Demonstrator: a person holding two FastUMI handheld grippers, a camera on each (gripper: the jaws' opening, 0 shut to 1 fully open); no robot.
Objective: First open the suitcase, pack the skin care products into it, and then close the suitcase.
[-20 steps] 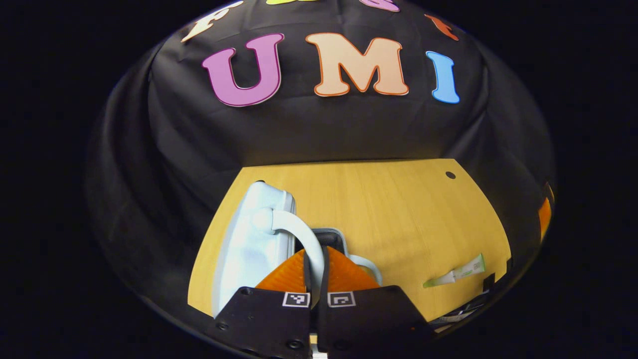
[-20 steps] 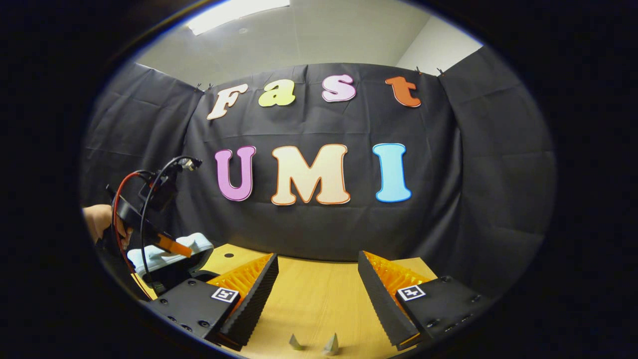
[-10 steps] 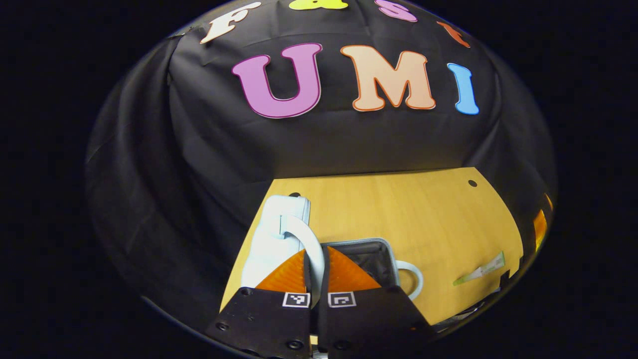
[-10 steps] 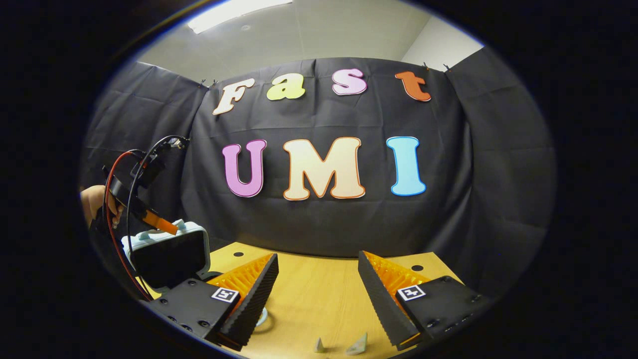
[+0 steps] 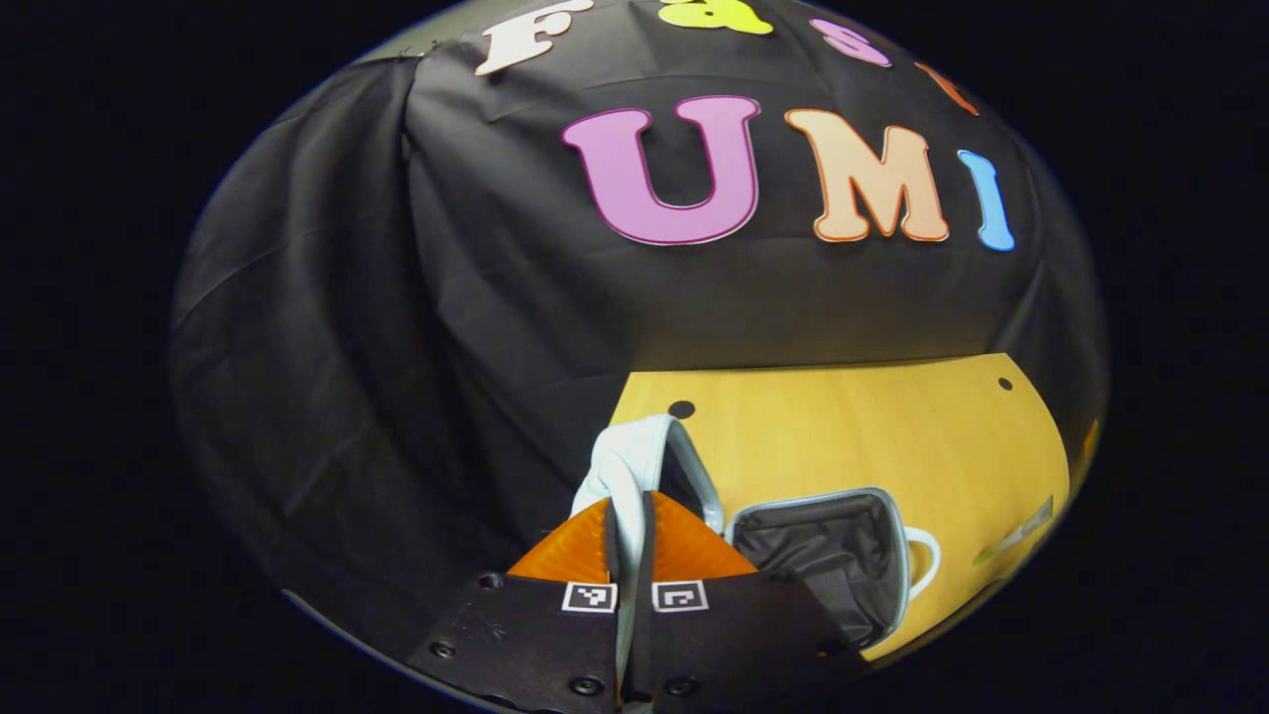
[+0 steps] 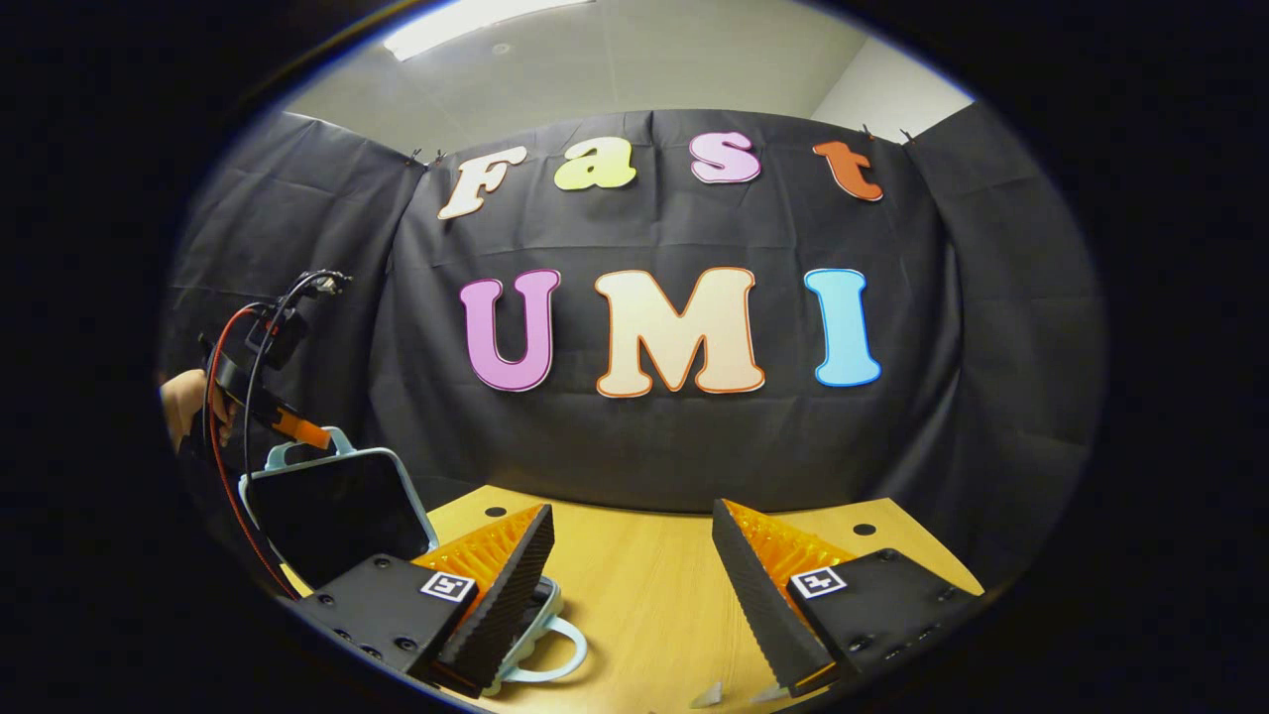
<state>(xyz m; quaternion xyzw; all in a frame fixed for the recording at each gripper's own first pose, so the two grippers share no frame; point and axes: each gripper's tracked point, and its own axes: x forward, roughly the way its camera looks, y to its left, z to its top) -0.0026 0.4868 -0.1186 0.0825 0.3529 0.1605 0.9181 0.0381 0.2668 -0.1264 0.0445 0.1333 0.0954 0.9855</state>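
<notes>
Left gripper view shows the left gripper (image 5: pixel 629 535), jaws pinching the lid handle (image 5: pixel 627 476) to hold the suitcase (image 5: pixel 823 545) open on the table (image 5: pixel 843 436). Right gripper (image 6: pixel 631 580) hangs with jaws spread, probably readied for a tube (image 5: pixel 1013 533) lying near the suitcase.

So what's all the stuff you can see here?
suitcase: one, pale blue with a dark lining, open on the table's left end
lid: one, pale blue rim, dark inside, raised
lid handle: one, pale blue, pinched in the left gripper
tube: one, pale green, on the table right of the suitcase
table: one, yellow wood
wall: one, black cloth, behind the table
left gripper: one, shut on the lid handle
right gripper: one, open over the table
hand: one, holding the left gripper
</notes>
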